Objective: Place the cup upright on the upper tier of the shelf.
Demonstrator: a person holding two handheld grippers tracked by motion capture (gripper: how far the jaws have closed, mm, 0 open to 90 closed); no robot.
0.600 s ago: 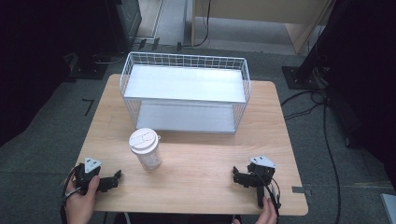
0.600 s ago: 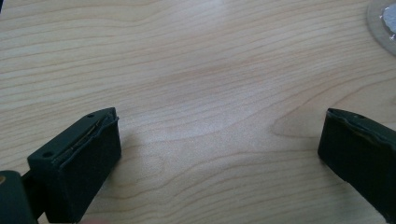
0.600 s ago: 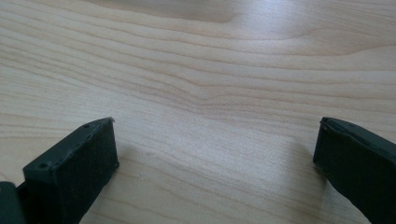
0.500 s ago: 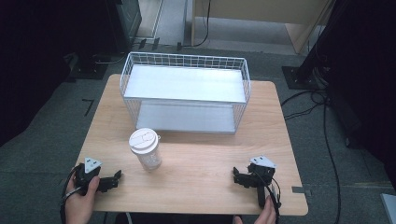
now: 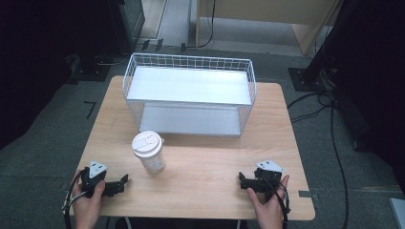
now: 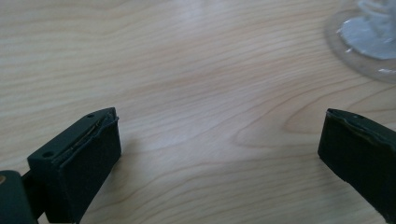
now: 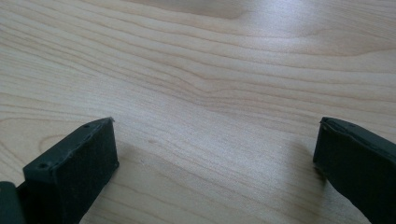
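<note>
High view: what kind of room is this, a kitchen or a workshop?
Probably a lab or recording space, not a kitchen: a bare wooden table on grey carpet, cables trailing over the floor, black equipment stands around it, and a person holding wired tongs.

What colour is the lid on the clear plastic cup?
White lid on the clear plastic cup; the high view shows it best.

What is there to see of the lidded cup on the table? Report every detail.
The cup is a clear, plastic-looking tumbler with a white lid pressed on top. It stands upright on the wooden table, in front of the white wire basket and apart from it. Something pale shows through its wall, too blurred to identify. Nothing grips it: the left gripper rests nearby, open. In the left gripper view its transparent base sits flat on the wood.
</note>
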